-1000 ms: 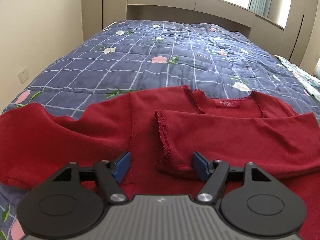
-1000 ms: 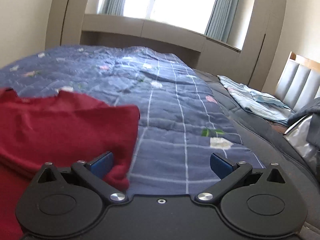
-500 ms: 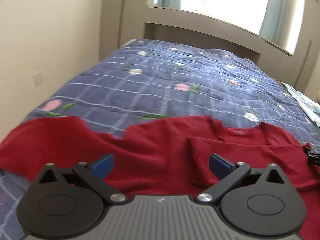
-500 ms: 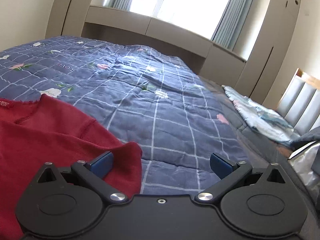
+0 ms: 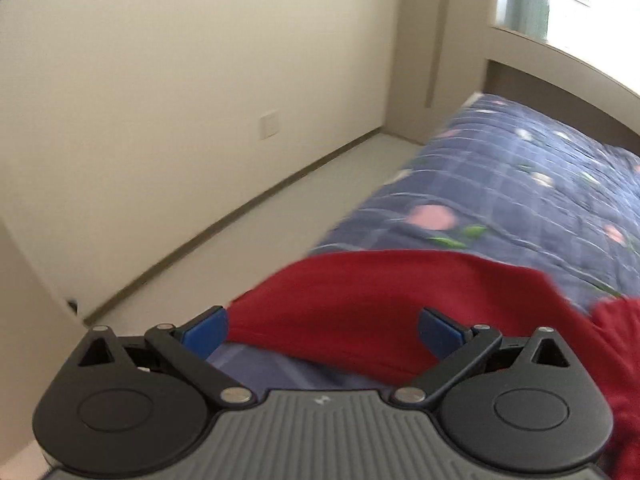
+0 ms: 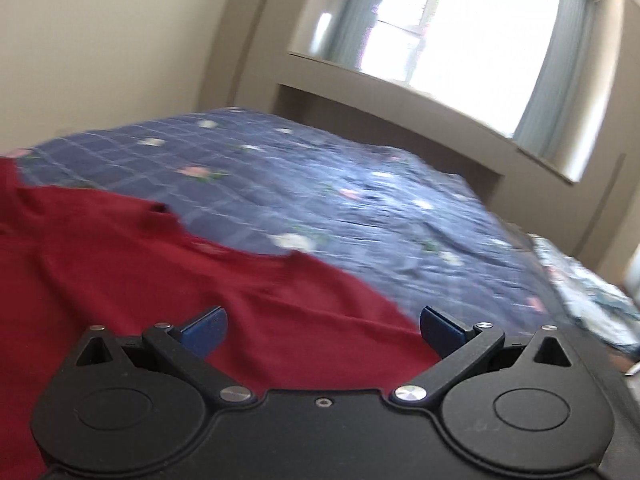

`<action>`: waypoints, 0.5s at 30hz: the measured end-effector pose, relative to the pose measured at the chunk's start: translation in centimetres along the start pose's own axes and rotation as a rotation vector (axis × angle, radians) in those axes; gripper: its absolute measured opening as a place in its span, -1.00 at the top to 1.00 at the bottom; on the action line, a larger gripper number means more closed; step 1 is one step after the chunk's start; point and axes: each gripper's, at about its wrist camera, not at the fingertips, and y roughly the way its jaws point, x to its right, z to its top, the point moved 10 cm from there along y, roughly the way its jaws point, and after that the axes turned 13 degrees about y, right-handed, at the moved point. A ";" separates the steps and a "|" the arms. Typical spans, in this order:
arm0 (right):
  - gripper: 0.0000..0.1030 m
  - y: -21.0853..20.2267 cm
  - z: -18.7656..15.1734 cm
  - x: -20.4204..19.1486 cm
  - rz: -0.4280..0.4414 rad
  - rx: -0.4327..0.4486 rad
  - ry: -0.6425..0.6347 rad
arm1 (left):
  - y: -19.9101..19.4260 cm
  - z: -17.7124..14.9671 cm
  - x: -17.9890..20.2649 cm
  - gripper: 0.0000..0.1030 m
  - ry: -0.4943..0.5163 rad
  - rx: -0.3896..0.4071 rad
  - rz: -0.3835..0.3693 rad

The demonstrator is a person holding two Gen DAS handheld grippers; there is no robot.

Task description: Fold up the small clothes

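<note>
Your left gripper (image 5: 322,332) is spread wide with nothing pinched; a red sleeve (image 5: 360,312) of the sweater lies between its blue fingers (image 5: 206,330) at the bed's left edge, though whether they touch the cloth is hard to tell. Your right gripper (image 6: 322,330) is just as wide apart and holds nothing, sitting low over the red sweater (image 6: 140,264). The sweater is spread on the blue floral quilt (image 6: 340,192). Both views are blurry. Beige wall (image 5: 180,100) and floor (image 5: 256,236) show on the left.
</note>
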 end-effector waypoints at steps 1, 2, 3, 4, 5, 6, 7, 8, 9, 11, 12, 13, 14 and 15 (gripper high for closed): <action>-0.99 -0.2 -0.2 -1.0 0.016 -0.003 0.008 | 0.6 -0.2 -0.9 -1.00 -0.035 -0.009 -0.012; -0.99 -0.4 -0.4 -2.0 0.030 -0.007 0.019 | 1.3 -0.5 -1.8 -0.99 -0.081 -0.021 -0.028; -0.99 -0.7 -0.5 -2.7 0.043 -0.011 0.029 | 2.1 -0.7 -2.7 -0.99 -0.143 -0.043 -0.055; -0.99 -0.9 -0.7 -3.4 0.056 -0.016 0.036 | 2.7 -1.0 -3.4 -0.99 -0.198 -0.063 -0.078; -0.99 -1.1 -0.9 -4.1 0.070 -0.021 0.038 | 3.3 -1.3 -4.3 -0.99 -0.250 -0.076 -0.096; -0.99 -1.3 -1.1 -4.7 0.081 -0.026 0.037 | 3.8 -1.6 -4.8 -0.99 -0.306 -0.088 -0.115; -0.99 -1.4 -1.3 -5.2 0.083 -0.030 0.038 | 4.3 -1.9 -5.3 -0.99 -0.354 -0.101 -0.129; -0.99 -1.6 -1.6 -5.7 0.087 -0.037 0.040 | 4.7 -2.2 -5.7 -0.99 -0.392 -0.112 -0.139; -0.99 -1.6 -1.8 -6.1 0.094 -0.044 0.040 | 5.2 -2.4 -5.9 -0.99 -0.435 -0.125 -0.151; -0.99 -1.8 -2.3 -6.6 0.099 -0.053 0.041 | 5.9 -3.0 -6.5 -0.99 -0.509 -0.149 -0.171; -0.99 -2.0 -2.5 -6.8 0.099 -0.060 0.041 | 6.1 -3.3 -6.8 -0.99 -0.549 -0.156 -0.182; -0.99 -2.0 -2.7 -6.9 0.099 -0.064 0.041 | 6.3 -3.6 -7.1 -0.99 -0.580 -0.156 -0.192; -0.99 -2.2 -2.9 -7.0 0.098 -0.069 0.041 | 6.4 -3.9 -7.4 -0.98 -0.607 -0.157 -0.193; -0.99 -2.3 -3.1 -7.0 0.097 -0.073 0.043 | 6.5 -4.1 -7.6 -0.96 -0.634 -0.159 -0.186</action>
